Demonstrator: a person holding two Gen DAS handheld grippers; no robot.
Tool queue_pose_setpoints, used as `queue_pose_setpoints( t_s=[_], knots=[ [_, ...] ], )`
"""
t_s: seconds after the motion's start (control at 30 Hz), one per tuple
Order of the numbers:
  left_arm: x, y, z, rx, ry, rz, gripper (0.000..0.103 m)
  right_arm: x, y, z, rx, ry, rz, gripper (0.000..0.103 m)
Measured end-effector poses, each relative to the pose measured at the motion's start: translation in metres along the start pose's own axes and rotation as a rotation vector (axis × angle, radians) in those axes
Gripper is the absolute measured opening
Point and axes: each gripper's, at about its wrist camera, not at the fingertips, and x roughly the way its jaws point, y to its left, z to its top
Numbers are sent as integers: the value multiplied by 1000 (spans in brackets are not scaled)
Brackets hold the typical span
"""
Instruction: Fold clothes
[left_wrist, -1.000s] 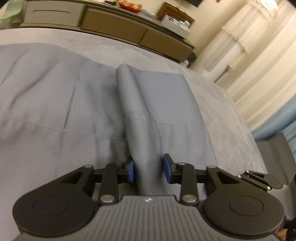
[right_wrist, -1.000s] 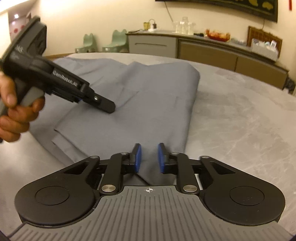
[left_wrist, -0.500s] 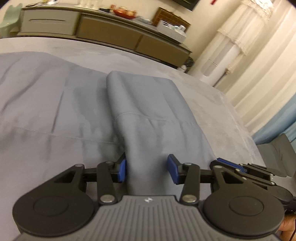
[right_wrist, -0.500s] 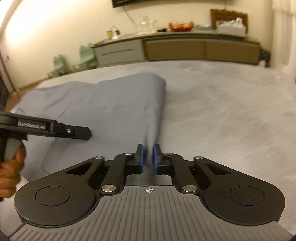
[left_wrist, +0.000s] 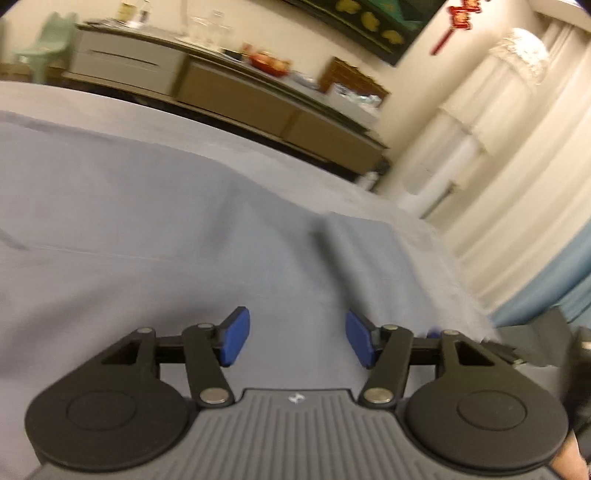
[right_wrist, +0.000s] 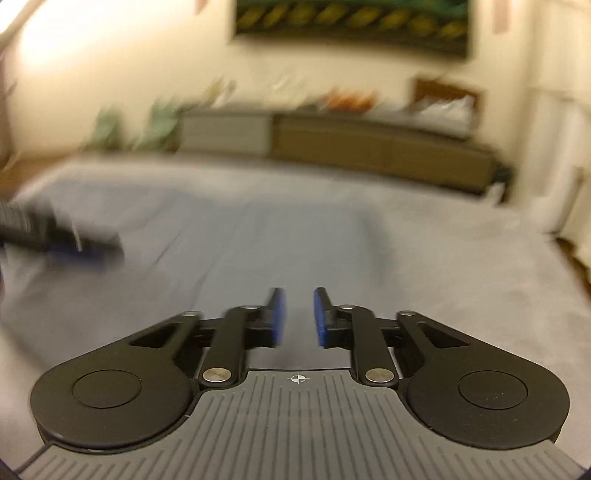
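A grey-blue garment (left_wrist: 129, 229) lies spread on the grey table, with a folded panel (left_wrist: 365, 254) along its right side. My left gripper (left_wrist: 297, 341) is open wide and empty just above the cloth near the fold. My right gripper (right_wrist: 297, 317) is open with a narrow gap and holds nothing; the garment (right_wrist: 258, 236) lies in front of it. The left gripper's fingers (right_wrist: 66, 238) show blurred at the left of the right wrist view. Part of the right gripper (left_wrist: 517, 354) shows at the right edge of the left wrist view.
The grey table (right_wrist: 461, 258) extends to the right of the garment. A long sideboard (left_wrist: 236, 96) with dishes stands against the far wall. Curtains (left_wrist: 524, 177) hang at the right. Both views are motion-blurred.
My left gripper opened wider, let go of the fold and pulled back. My right gripper, shut on the cloth edge half a second ago, has opened and released it; both cameras tilted up.
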Motion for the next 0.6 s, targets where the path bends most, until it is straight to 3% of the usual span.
queue_pose_setpoints(
  t_s=[0.07,0.13,0.2,0.3,0.4,0.53,0.6],
  knots=[
    [-24,27,7,-1,-6,58,58,19,6,-8,-47,79,-34,29],
    [-57,57,11,-29,-18,83,58,18,11,-5,-94,84,-86,31],
    [-89,87,11,-73,-54,73,60,-1,31,1,-142,16,-125,34],
    [-135,137,10,-147,-150,69,68,-33,70,8,-233,-121,-175,48],
    [-176,201,-8,-289,-264,50,70,-51,142,5,-280,-220,-82,61],
    [-218,295,-49,-612,-367,-7,71,-56,270,-8,-409,-265,133,62],
    [-229,320,-54,-665,-396,-72,73,-47,340,-14,-539,-271,200,62]
  ],
)
